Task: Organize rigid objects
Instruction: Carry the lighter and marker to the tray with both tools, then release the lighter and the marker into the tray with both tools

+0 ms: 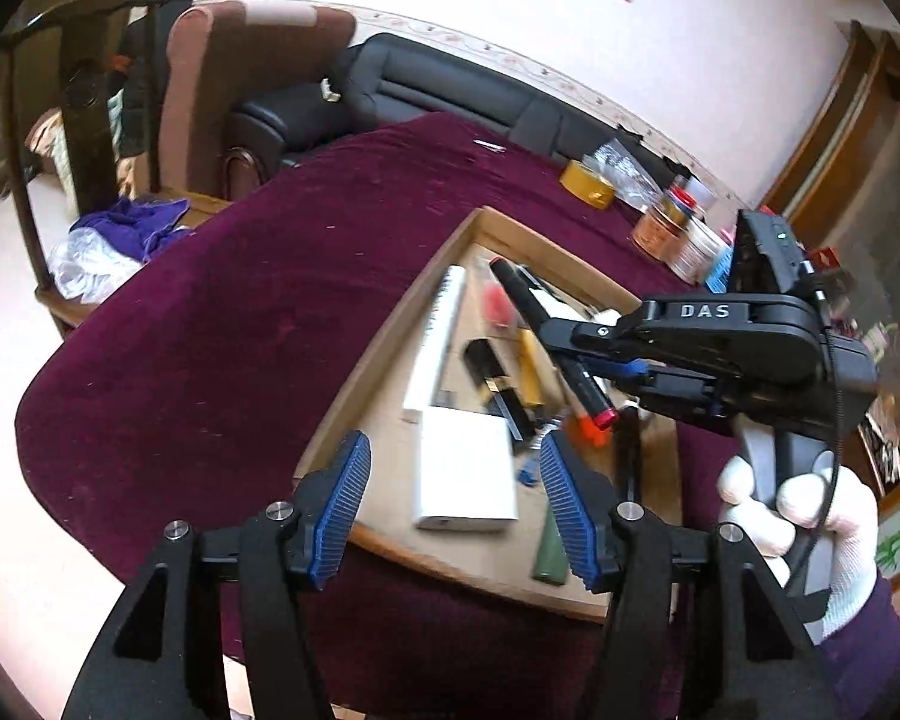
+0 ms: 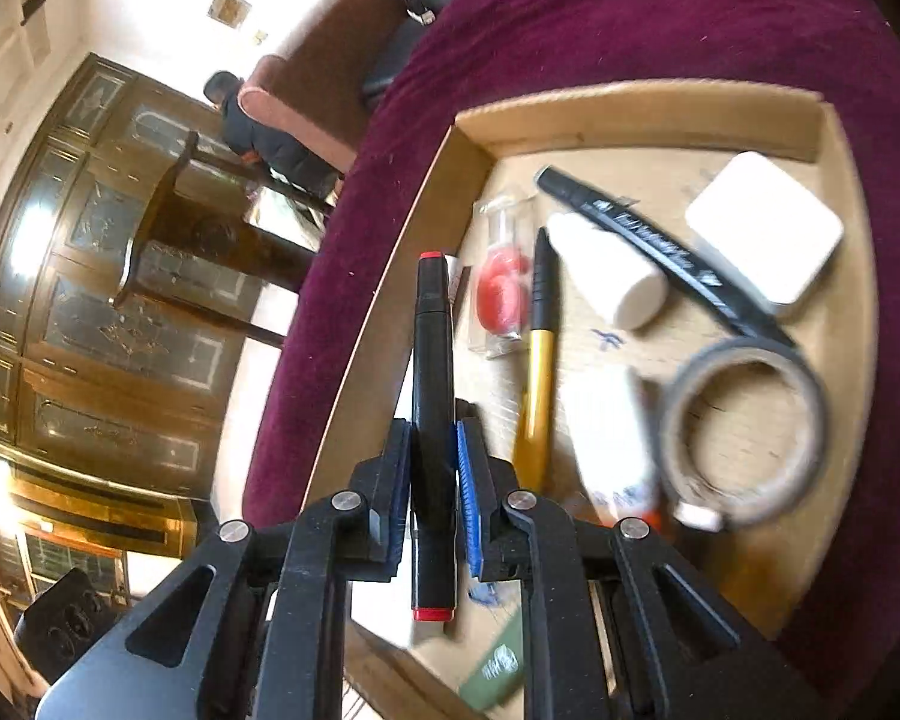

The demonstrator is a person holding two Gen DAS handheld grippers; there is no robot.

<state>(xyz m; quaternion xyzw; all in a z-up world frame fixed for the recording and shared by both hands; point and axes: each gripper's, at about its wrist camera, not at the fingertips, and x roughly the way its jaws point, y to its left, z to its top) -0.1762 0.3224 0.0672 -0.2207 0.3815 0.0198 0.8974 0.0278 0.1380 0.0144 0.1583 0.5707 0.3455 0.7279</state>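
Lettering "DAS" on right claw (image 1: 594, 360) gripping marker (image 2: 432, 420)

Left claw (image 1: 453, 501) at bottom centre, blue ribbed pads wide apart, nothing between them, hovering over shallow cardboard tray (image 1: 390, 324) on maroon velvet surface (image 1: 222, 324). Right claw (image 1: 570, 354) comes in from right w/ white-gloved hand (image 1: 810, 510) on its handle, clamped on black marker w/ red ends (image 1: 549, 342), held above tray. In tray: flat white rectangular box (image 1: 468, 468), long white tube (image 1: 441, 336), yellow-and-black pen (image 1: 531, 366).
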